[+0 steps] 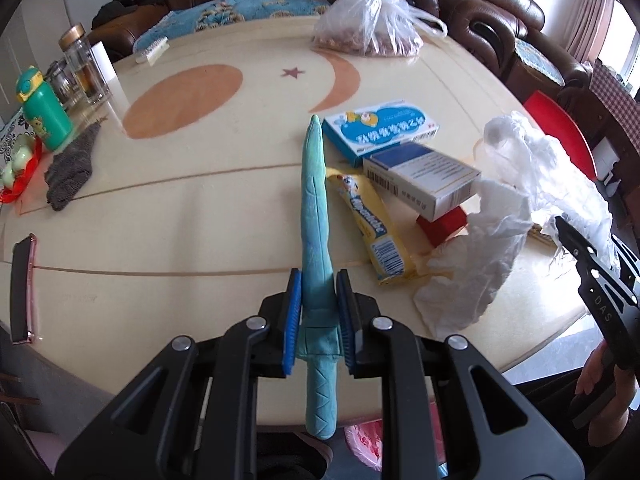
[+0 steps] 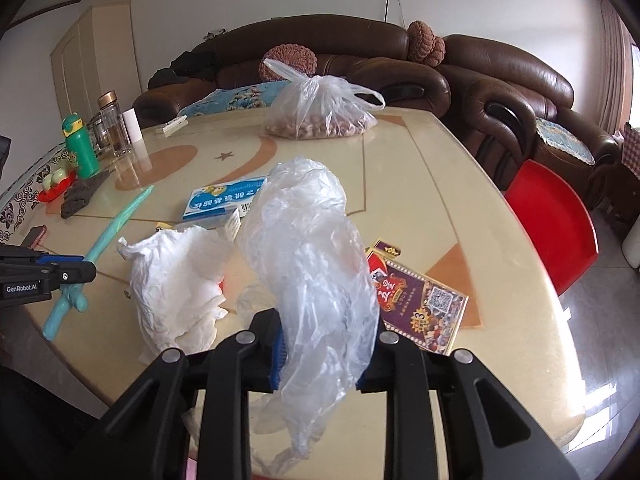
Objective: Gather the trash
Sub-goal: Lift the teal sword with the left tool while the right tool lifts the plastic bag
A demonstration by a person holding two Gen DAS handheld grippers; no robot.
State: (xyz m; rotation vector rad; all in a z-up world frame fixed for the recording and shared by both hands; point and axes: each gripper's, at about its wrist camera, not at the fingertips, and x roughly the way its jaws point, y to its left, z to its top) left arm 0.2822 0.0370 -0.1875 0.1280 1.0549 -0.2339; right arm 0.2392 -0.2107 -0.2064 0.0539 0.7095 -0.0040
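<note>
My left gripper [image 1: 318, 312] is shut on a long teal plush sword [image 1: 316, 208], held above the table's near edge; it also shows in the right wrist view [image 2: 108, 236]. My right gripper [image 2: 324, 344] is shut on a crumpled clear plastic bag [image 2: 308, 248], which also shows at the right of the left wrist view [image 1: 532, 160]. On the table lie a crumpled white tissue [image 2: 176, 280], a blue medicine box [image 1: 378, 128], a white-and-blue box [image 1: 424, 178], a yellow tube box [image 1: 374, 232], a small red box [image 1: 442, 226] and a purple card packet [image 2: 420, 300].
A knotted plastic bag of nuts [image 2: 320, 112] stands at the table's far side. A green bottle [image 1: 42, 114], glass jars [image 1: 86, 68], a grey cloth [image 1: 70, 168] and a phone [image 1: 22, 284] are at the left. A red chair [image 2: 556, 216] and brown sofas [image 2: 500, 76] surround the table [image 1: 180, 220].
</note>
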